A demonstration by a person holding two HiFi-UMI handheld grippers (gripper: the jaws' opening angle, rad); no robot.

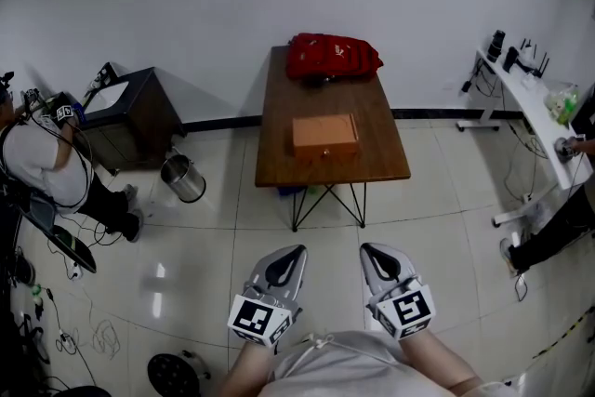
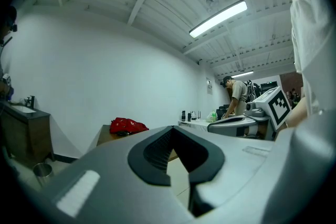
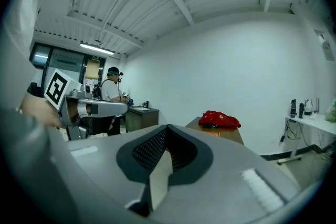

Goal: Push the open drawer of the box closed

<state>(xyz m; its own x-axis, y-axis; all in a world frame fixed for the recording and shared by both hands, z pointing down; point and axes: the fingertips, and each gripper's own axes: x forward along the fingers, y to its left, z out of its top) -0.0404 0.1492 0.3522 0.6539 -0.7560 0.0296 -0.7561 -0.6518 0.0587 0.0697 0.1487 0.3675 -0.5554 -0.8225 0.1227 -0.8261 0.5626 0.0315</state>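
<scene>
An orange-brown box [image 1: 325, 134] sits in the middle of a small wooden table [image 1: 279, 153], with its drawer front [image 1: 327, 151] facing me; how far the drawer stands out is too small to tell. Both grippers hang low in front of my body, well short of the table, over the tiled floor. The left gripper [image 1: 290, 252] and the right gripper [image 1: 372, 249] point towards the table, each with its tips together and nothing held. In the left gripper view the left gripper [image 2: 172, 128] hides the box. In the right gripper view the right gripper [image 3: 168, 127] does the same.
A red bag [image 1: 332, 57] lies at the table's far end against the white wall. A dark cabinet [image 1: 130, 112] and a metal bin [image 1: 183, 178] stand to the left, near a seated person [image 1: 46, 165]. A white desk [image 1: 532, 112] and another person [image 1: 558, 218] are on the right.
</scene>
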